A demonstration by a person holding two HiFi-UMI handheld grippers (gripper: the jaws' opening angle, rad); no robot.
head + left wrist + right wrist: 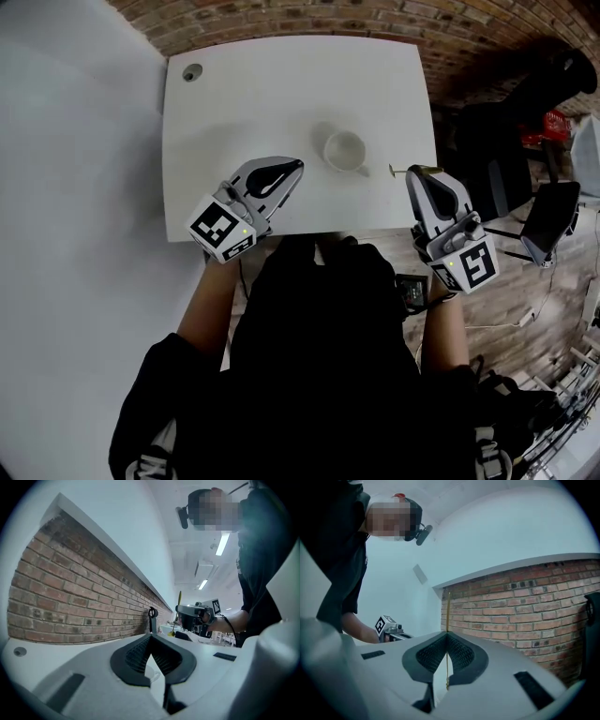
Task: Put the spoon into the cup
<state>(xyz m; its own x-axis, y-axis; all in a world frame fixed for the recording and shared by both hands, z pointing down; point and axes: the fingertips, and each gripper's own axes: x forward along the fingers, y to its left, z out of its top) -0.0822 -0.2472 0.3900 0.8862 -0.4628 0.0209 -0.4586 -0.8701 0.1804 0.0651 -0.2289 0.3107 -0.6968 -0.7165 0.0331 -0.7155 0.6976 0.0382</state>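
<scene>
You worked at a white table (pixel 216 103) pushed against a brick wall (pixel 375 19), with wood flooring to its right. The white cup (pixel 345 152) stood upright near the table's middle, its handle turned toward your right side.

The spoon (pixel 448 611) was a very thin gold one. Your right gripper (pixel 417 173) had its jaws clamped on the stem, so that 1 length rose above the pads and the other ran down between them. From your head camera it showed only as a fine line poking left from the jaw tips. It sat above the table's right part, to the right of the cup and apart from it. Its ends were too small to tell bowl from handle.

Your left gripper (pixel 298 167) hovered at the table's near edge, left of the cup, with its jaws pressed together on nothing.

Your body hid the table's near edge between the 2 grippers, and the right gripper's pads covered the middle of the spoon's stem.
</scene>
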